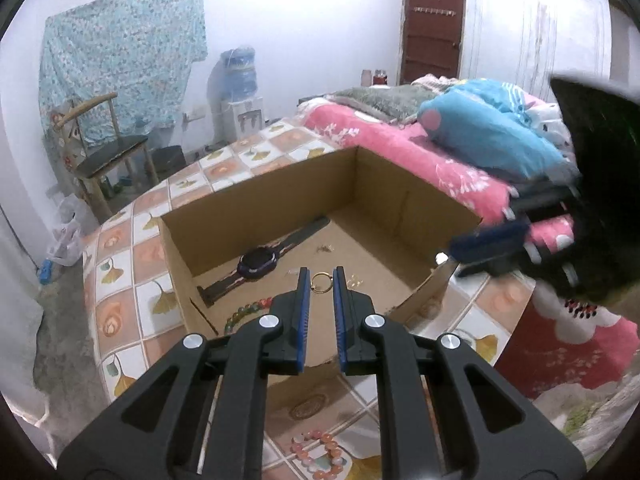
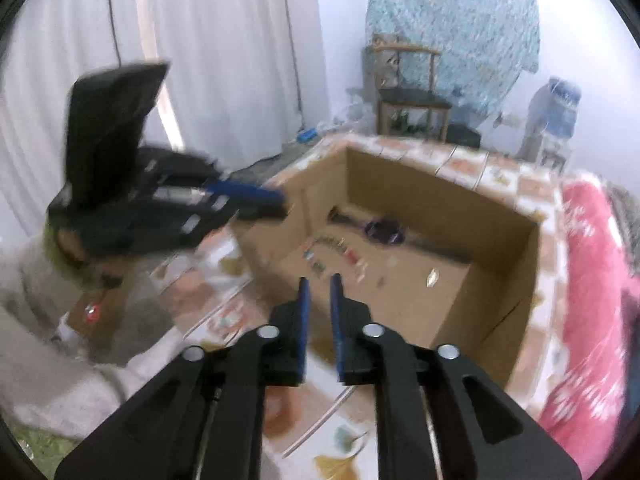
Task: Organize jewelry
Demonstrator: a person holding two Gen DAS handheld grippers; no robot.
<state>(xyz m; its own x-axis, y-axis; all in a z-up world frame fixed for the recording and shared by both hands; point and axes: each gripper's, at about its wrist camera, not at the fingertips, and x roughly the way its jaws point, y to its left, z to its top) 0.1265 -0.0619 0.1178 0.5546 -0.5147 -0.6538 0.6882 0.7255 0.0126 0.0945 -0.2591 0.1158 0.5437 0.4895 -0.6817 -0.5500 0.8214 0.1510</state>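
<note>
L gripper (image 1: 321,280) hangs over the near wall of the cardboard box (image 1: 256,188), fingers (image 1: 305,288) a narrow gap apart w/ nothing between them; the gold ring (image 1: 321,282) seen in that gap looks to lie on the box floor below the tips, not gripped, though depth is hard to read. Watch (image 1: 256,265) lies on the floor ahead-left of the L fingers, strap's long axis running diagonally from near-left to far-right. Multicolour bead strand (image 1: 248,312) sits just left of the L fingers by the near wall; small gold bits lie ahead-right. Still outside: pink bead bracelet (image 1: 318,454) on the tiled bedcover (image 1: 120,280), behind and under the L fingers, close to the camera. R gripper (image 2: 319,280) is also slightly open and empty, tips over the box's near rim; that view is blurred, so box contents show only as smears. Judging by this, next pick is likely the pink bracelet, and the L hand is nearer: it'd need to pull back and drop down. The bracelet lies flat as a loop, so no long axis to match; pinch one side. Open room around it is good; box wall ahead is the only edge to mind, R gripper well to the right.
</note>
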